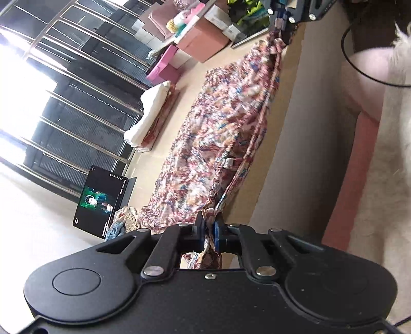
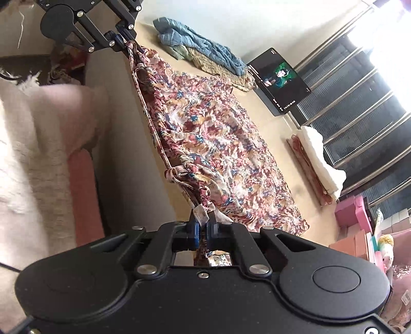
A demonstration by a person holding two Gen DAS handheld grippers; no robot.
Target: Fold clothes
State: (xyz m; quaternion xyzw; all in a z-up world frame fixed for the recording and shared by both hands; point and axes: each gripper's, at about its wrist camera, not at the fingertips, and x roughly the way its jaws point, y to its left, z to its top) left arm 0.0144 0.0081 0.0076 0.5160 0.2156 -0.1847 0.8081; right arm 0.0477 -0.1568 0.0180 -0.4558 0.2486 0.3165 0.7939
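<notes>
A floral garment (image 1: 218, 123) in red, blue and cream lies spread on the beige table (image 1: 280, 133). One long edge is lifted and stretched taut along the table's near side. In the left wrist view, my left gripper (image 1: 209, 227) is shut on one end of that edge. Far off at the top, my right gripper (image 1: 281, 24) pinches the other end. In the right wrist view, my right gripper (image 2: 203, 227) is shut on the floral garment (image 2: 213, 144) by a white label. My left gripper (image 2: 124, 39) grips the far corner.
A folded white cloth (image 2: 321, 159) on a patterned piece lies at the table's far side. Nearby are a lit tablet (image 2: 280, 79), a pile of blue and woven clothes (image 2: 200, 56) and pink boxes (image 2: 354, 210). A person's fluffy white sleeve (image 1: 385, 154) is beside the table.
</notes>
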